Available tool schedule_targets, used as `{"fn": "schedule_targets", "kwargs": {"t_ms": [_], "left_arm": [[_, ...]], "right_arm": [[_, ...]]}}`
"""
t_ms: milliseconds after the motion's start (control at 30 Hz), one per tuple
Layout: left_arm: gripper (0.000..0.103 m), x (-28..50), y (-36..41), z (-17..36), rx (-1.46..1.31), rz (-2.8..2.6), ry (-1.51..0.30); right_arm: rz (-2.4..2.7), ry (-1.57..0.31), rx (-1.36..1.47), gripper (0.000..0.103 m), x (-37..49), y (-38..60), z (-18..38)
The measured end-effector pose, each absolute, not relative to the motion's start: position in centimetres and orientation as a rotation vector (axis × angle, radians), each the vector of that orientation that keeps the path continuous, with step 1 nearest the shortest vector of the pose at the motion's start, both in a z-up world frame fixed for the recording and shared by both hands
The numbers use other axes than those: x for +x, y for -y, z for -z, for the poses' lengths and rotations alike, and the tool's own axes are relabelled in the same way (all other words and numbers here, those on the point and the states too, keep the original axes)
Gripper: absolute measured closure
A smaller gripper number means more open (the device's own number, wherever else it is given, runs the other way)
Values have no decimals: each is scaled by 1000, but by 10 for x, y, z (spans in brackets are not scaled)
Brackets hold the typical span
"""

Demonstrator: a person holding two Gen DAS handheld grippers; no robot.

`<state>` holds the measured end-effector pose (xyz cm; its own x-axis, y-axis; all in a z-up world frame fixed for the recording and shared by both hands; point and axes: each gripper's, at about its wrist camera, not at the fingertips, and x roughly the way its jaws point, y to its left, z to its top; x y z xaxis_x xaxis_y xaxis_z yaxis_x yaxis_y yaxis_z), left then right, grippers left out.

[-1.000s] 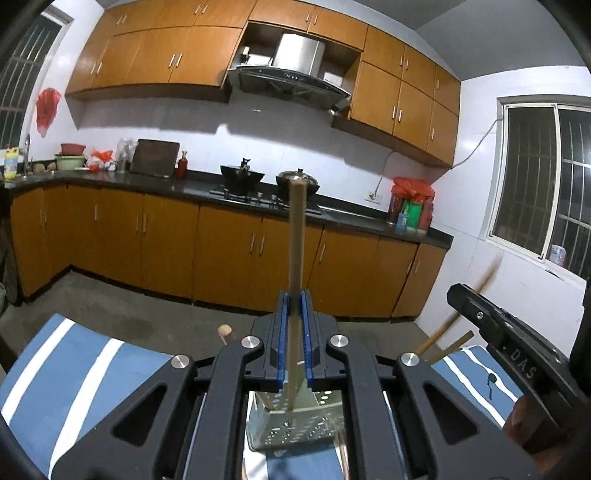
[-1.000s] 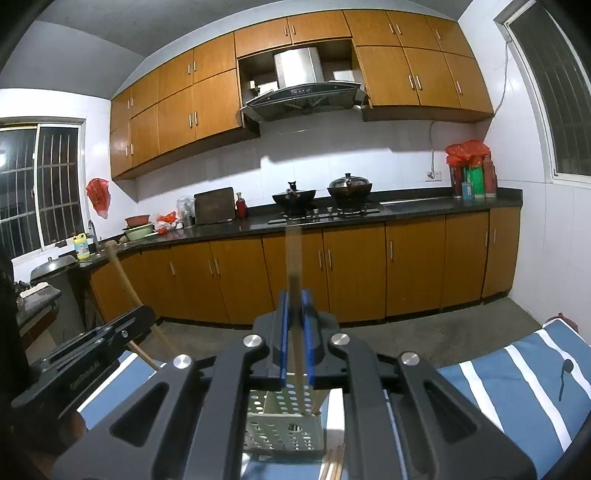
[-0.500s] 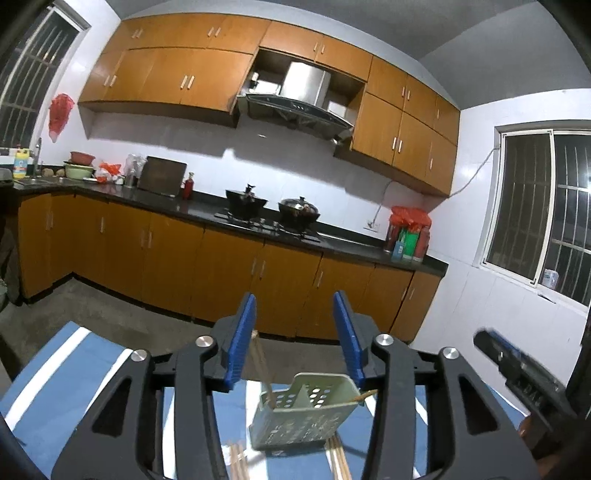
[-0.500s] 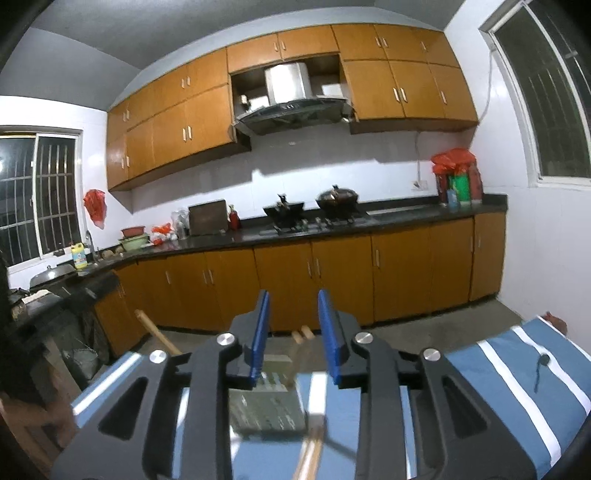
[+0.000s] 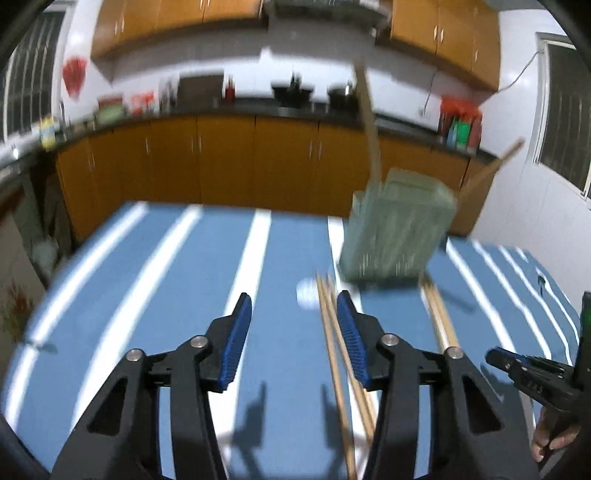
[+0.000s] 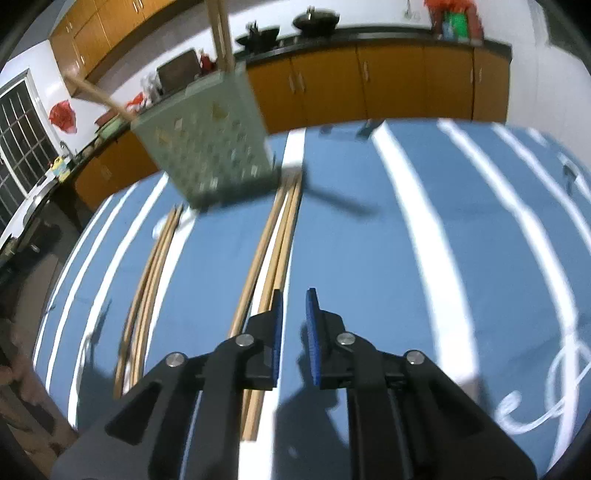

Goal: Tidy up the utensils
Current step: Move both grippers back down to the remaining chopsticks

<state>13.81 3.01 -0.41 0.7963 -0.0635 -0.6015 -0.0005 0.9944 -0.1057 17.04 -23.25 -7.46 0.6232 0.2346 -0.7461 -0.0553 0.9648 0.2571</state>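
A pale green perforated utensil holder [image 5: 395, 236] [image 6: 207, 147] stands on the blue striped tablecloth [image 5: 166, 295] [image 6: 369, 258], with wooden chopsticks [image 5: 369, 122] [image 6: 221, 33] sticking up out of it. More chopsticks lie flat on the cloth in two bundles [image 6: 147, 280] [image 6: 273, 243]. My left gripper [image 5: 294, 299] hangs open just above the cloth. Its right finger is beside one lying bundle [image 5: 332, 350], and nothing is between the pads. My right gripper [image 6: 294, 293] is closing, its jaws almost together and empty, just right of the other bundle. Everything is motion-blurred.
A small white round thing [image 5: 306, 293] lies on the cloth in front of the holder. The other gripper [image 5: 532, 373] and a hand [image 5: 550, 439] show at the lower right of the left wrist view. Orange cabinets [image 5: 221, 166] and a dark counter run beyond the table's far edge.
Both grippers held upright chopsticks over the holder, let them go into it, then dropped toward the cloth and tilted down. The left jaws stayed wide; the right jaws narrowed again.
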Motion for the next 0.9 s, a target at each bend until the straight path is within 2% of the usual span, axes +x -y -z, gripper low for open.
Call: {"fn": "schedule_targets", "kwargs": {"t_ms": [300,633,800,900], "left_arm": [[61,130,-22,50,-103,72,-773],[68,128,-8,65,-97,128,-838],[69,128,-1,70,-83,143,-858],[69,129,3,73,-68,140,-873]], "right_arm": [[-196,-930,172,93,171,210,88],[-60,-906,121,101,179,227,85],[-38,-920,157,100,176,242,88],[-63,-900,202,96,172,245,84]]}}
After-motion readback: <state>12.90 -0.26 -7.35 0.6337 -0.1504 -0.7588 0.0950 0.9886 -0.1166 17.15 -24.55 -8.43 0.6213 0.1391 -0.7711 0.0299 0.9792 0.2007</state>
